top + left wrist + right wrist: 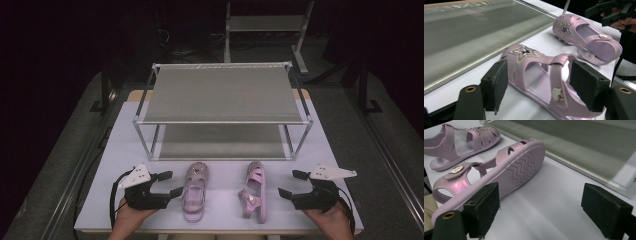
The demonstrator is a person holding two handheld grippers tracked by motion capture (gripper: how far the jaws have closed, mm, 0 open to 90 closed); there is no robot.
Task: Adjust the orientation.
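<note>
So I've got both claws parked at the near edge of the white worktop point(125, 150), one on each side of a pair of little pink sandals. My left claw point(169, 183) is spread wide with nothing in it, aimed right at the left sandal point(194, 191), which sits flat on its sole with the toe pointing toward the rack. From the left claw's own camera, that sandal point(541, 75) sits right between the two black pads point(496, 85), not touched by either, and I can see the silver star on the toe and a small cat badge on the ankle strap. My right claw point(292, 183) is also spread and empty, sitting just beside the right sandal point(253, 191). That one is tipped over on its side, so its camera gets the wavy tread of the sole point(522, 167) facing it, with the left-hand pad point(482, 208) close to the heel end. Behind the shoes stands a two-tier metal rack point(222, 95) with grey mesh shelves, both tiers bare. The two sandals lie near each other but apart, just in front of the rack's lower shelf.
</note>
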